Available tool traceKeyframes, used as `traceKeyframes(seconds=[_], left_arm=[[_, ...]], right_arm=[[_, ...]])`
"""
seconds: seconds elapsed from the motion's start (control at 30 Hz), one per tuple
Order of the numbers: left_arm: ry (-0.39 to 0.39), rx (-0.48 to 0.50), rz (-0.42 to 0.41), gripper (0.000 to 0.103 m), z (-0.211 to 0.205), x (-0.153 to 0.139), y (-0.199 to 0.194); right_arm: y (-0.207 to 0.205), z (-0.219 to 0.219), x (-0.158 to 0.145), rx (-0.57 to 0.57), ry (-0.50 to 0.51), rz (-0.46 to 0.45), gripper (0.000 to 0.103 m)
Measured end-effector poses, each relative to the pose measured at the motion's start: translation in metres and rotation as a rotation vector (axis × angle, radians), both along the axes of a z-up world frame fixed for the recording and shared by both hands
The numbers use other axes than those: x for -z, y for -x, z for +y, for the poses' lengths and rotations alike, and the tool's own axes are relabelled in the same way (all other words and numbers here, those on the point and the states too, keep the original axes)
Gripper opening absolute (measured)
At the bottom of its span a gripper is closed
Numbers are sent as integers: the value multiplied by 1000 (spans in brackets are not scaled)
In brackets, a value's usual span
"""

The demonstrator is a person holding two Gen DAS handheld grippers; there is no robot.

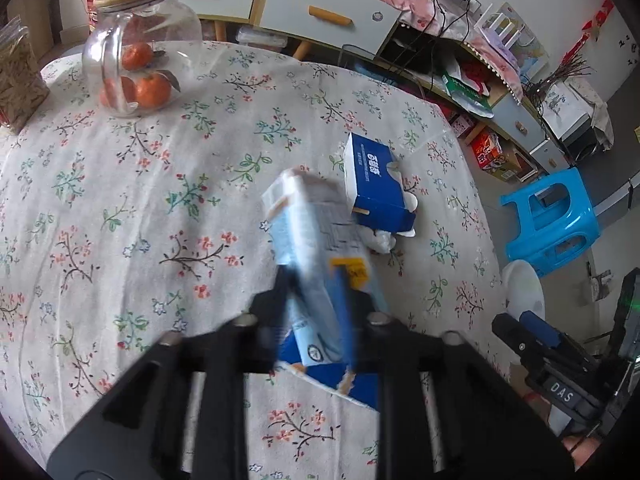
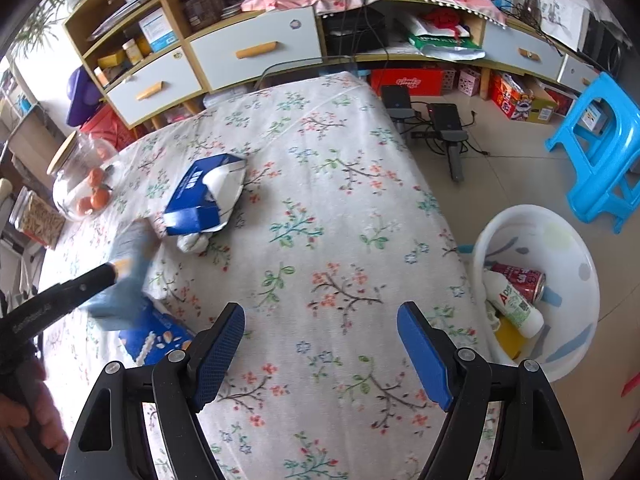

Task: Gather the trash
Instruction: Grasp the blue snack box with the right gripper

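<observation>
My left gripper (image 1: pixel 316 296) is shut on a light blue carton (image 1: pixel 316 248) and holds it above the floral tablecloth (image 1: pixel 140 200); it shows blurred in the right wrist view (image 2: pixel 128 272). A blue packet (image 2: pixel 154 340) lies under it. A torn blue tissue box (image 1: pixel 378 182) with a crumpled white tissue (image 1: pixel 380 240) lies further out; the box also shows in the right wrist view (image 2: pixel 204 192). My right gripper (image 2: pixel 320 344) is open and empty over the table. A white basin (image 2: pixel 576 248) on the floor at the right holds a red can (image 2: pixel 520 280) and a white bottle (image 2: pixel 514 304).
A glass jar of oranges (image 1: pixel 136 52) and a jar of dried food (image 1: pixel 16 80) stand at the table's far left. A blue plastic stool (image 2: pixel 600 156) stands on the floor beyond the basin. Cabinets with drawers (image 2: pixel 256 52) line the wall. Black devices (image 2: pixel 444 124) lie on the floor.
</observation>
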State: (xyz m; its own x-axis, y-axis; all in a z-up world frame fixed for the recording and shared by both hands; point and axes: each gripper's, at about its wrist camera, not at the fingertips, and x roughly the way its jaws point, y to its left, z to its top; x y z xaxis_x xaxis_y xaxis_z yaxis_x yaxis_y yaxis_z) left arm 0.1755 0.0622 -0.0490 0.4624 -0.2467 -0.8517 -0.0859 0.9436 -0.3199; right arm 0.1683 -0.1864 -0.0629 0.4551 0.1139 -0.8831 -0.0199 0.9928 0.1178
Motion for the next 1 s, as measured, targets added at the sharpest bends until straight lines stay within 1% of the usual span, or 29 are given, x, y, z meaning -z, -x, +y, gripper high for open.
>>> traceKeyframes(seconds=[0.07,0.23,0.27,0.3,0.33,0.37,0.4,0.57,0.77,0.83,0.93,0.97,1.0], left_arm=[[9,-19,9,17,16,-3,7],[-14,-45,36,17,43,1,22],[-22,-54,37,22,48,1,26],[-26,-59,37,35,52,1,28],[-30,-65,37,45,56,2,30],[-31,-72,33,62,59,1,32],[-28,-72,27,66,61,1,33],[-37,-9,17,67,51,3,24],[-41,78,-2,67,19,8,5],[-60,106,1,67,7,12,0],[-109,137,15,67,-7,20,-6],[-129,139,21,64,-10,22,-7],[-143,137,28,56,-10,25,-8]], right_arm=[[0,11,2,-23,-1,1,80],[-1,39,13,-85,-14,35,80],[-1,43,15,-92,-17,40,80],[-1,46,17,-97,-13,43,80],[-1,48,18,-99,-6,44,80],[-2,49,19,-100,0,44,80],[-2,49,19,-99,2,44,80],[-6,36,22,-70,4,51,80],[-6,20,21,-39,1,57,80],[-5,16,20,-36,1,57,80],[-3,11,19,-27,1,55,80],[-3,10,18,-25,1,55,80],[-2,9,18,-26,1,55,80]])
